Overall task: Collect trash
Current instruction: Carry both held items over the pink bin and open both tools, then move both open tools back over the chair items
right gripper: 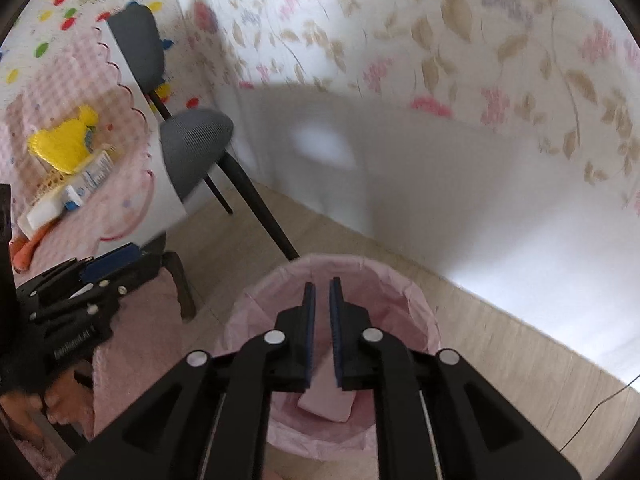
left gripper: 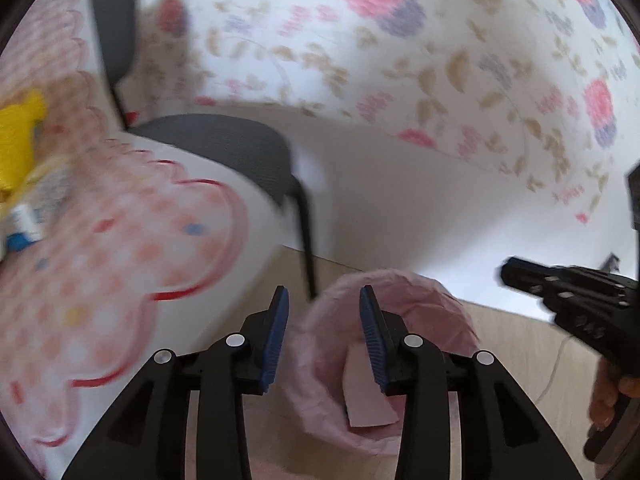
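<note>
A bin lined with a pink bag [right gripper: 420,320] stands on the wood floor below both grippers; it also shows in the left wrist view [left gripper: 440,312]. A pale pink flat piece [right gripper: 326,402] lies inside it, also seen in the left wrist view [left gripper: 366,400]. My left gripper [left gripper: 324,300] is open and empty above the bin's left rim. My right gripper [right gripper: 322,292] hangs over the bin's mouth, jaws nearly together with a narrow gap and nothing between them. Several items lie on the table: a yellow bag [right gripper: 64,146], a white and blue tube [right gripper: 86,184], a white box [right gripper: 42,212].
The table with a pink checked cloth [right gripper: 60,80] is at the left. A grey chair [right gripper: 192,148] stands beside it. A floral wall covering [right gripper: 440,40] is behind. A thin cable [right gripper: 592,412] runs on the floor at the right.
</note>
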Motion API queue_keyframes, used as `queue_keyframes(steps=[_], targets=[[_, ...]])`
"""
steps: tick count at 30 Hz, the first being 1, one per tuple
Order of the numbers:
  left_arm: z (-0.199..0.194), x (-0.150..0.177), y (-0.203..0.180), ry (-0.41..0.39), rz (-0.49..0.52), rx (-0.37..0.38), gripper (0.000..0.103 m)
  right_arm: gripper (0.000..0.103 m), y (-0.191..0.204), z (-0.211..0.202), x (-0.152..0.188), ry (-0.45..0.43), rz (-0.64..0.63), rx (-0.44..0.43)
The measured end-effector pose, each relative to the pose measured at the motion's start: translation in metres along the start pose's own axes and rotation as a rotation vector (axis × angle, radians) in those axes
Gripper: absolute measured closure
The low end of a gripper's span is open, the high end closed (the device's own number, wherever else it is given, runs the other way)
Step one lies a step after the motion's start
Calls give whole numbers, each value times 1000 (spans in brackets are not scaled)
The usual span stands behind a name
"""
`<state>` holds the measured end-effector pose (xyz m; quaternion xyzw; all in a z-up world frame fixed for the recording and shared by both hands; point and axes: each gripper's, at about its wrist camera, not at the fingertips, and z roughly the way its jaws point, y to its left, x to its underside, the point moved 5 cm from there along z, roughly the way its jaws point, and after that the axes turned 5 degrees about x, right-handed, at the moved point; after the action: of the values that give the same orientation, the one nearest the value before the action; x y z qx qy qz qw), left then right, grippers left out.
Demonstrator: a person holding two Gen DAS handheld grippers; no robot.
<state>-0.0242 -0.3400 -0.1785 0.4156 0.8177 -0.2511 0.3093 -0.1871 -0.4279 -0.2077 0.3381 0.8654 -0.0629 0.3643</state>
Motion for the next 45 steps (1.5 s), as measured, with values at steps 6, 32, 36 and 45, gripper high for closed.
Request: queue_keyframes(steps=[6,32,36,45], targets=[[-53,-3,37,-58,-43,-100,64,93,28,-33,-20,-79,-38,-63],[-200,46,236,-148,-359,-499,43,60,297,-16,-60,-113,-513,-397],[-187,35,248,-133,-361,-510,37,57,301,12,-77,-84,-480,-386],[-164,1,269,-132,-354,-536,36,37,311,58,-129,-57,-361,-420]])
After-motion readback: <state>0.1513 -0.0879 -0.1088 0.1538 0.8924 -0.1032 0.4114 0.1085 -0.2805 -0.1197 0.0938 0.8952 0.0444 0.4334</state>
